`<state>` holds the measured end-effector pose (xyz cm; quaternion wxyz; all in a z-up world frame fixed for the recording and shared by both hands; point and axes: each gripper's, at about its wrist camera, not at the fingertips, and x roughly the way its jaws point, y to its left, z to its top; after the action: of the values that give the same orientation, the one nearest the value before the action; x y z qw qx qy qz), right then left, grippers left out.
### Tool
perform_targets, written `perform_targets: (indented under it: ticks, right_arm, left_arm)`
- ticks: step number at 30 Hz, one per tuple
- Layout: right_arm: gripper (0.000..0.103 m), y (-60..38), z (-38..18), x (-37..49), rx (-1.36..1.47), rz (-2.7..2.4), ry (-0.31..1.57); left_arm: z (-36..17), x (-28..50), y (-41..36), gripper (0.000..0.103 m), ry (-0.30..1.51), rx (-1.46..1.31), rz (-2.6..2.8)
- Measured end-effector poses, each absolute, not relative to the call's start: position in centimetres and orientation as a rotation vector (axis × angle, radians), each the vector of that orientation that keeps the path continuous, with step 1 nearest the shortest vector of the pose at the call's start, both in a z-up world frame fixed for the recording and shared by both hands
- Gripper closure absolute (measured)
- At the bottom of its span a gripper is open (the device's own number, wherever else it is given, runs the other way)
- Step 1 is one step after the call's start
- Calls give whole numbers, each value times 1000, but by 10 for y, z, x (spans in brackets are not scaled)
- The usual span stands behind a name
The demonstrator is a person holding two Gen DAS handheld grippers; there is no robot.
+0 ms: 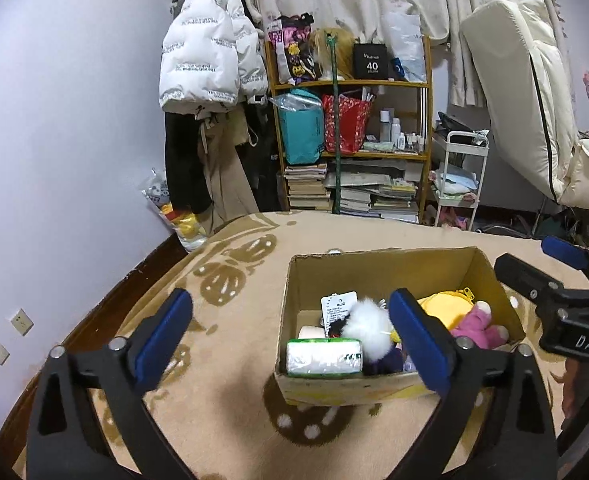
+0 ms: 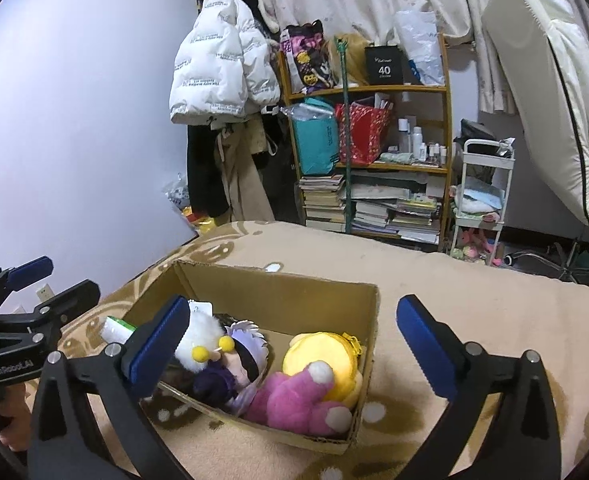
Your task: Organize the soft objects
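A cardboard box [image 1: 378, 276] [image 2: 290, 292] stands open on the beige blanket. In it lie a pink plush [image 1: 480, 326] [image 2: 294, 400], a yellow plush pouch [image 1: 444, 306] [image 2: 322, 356], a white fluffy toy [image 1: 364, 322] [image 2: 198, 338], a dark purple doll [image 2: 230, 376] and a tissue pack [image 1: 324, 356] [image 2: 114, 328]. My left gripper [image 1: 290, 332] is open and empty, just before the box's near left corner. My right gripper [image 2: 290, 336] is open and empty, above the box; it also shows in the left wrist view [image 1: 542, 264].
The beige patterned blanket [image 1: 222, 392] [image 2: 474, 312] covers the bed. Behind stand a wooden shelf [image 1: 350, 84] [image 2: 366, 90] with bags and books, hanging coats [image 1: 210, 60], a white trolley [image 1: 458, 176] and a leaning mattress [image 1: 518, 92]. The wall is at left.
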<state>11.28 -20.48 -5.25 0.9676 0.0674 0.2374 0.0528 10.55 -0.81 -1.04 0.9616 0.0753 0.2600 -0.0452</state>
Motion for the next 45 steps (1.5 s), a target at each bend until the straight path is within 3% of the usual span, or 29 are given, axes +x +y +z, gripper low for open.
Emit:
perform_targets:
  ticks: [26,45]
  right_arm:
    - [0,-218,7,9,129,25,320]
    - [0,-235,-11,-1,154,-9,340]
  left_arm:
    - [23,11,8,3,408,157,-88]
    - [20,3,20,3,396,139,-52]
